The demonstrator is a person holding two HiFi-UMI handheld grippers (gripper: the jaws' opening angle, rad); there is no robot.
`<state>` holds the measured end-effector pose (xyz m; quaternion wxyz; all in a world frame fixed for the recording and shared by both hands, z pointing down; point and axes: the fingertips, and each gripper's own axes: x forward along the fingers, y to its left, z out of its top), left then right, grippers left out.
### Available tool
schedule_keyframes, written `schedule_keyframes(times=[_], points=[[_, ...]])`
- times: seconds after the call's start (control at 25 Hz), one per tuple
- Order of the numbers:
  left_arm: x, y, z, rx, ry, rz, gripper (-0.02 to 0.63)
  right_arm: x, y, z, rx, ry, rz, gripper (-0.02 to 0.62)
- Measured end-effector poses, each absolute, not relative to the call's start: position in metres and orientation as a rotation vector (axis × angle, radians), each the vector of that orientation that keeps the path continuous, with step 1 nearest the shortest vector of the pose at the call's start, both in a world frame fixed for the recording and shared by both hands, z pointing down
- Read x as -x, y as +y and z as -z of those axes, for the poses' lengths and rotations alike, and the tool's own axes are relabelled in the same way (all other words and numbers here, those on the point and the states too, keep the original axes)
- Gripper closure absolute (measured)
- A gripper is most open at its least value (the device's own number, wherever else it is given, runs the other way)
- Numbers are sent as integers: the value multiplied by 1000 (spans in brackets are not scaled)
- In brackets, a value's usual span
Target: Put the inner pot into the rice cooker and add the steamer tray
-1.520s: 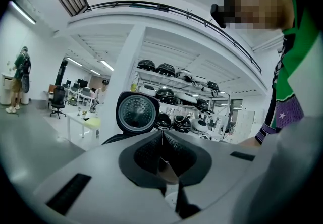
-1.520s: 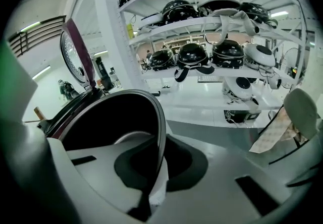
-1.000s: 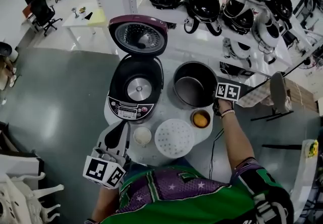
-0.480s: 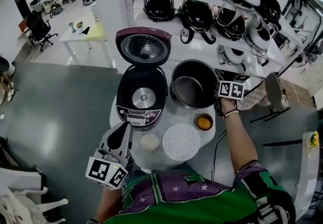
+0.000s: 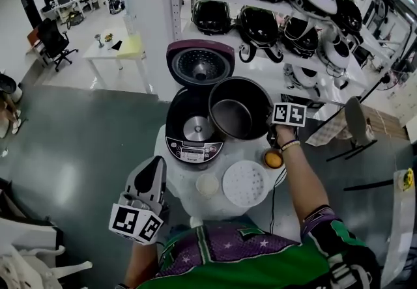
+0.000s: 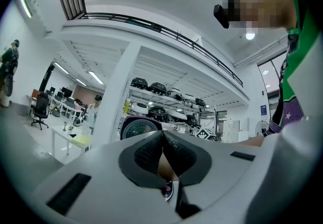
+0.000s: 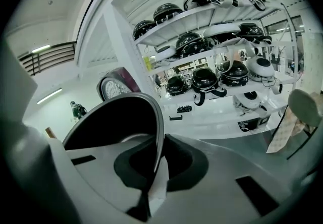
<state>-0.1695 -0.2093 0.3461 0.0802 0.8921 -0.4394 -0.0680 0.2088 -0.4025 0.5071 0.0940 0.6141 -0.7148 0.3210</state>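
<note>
Rim of the inner pot [image 5: 240, 109] sits pinched between my right gripper's [image 7: 154, 167] jaws. A second ago the pot stood on the table [image 5: 182, 180] right of the rice cooker [image 5: 189, 131]. Now it hangs raised, overlapping the cooker's right edge, perhaps not yet centred. The steamer tray [image 5: 245, 183] lies flat nearer me. My left gripper [image 5: 157, 165] stays clenched on nothing, off the table's left side.
</note>
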Motion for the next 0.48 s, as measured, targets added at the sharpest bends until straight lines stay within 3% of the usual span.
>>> schedule_keyframes(times=[0.48], points=[[239, -196, -351, -2575, -1461, 230, 583, -115, -446, -506, -1719, -2190, -956, 576]])
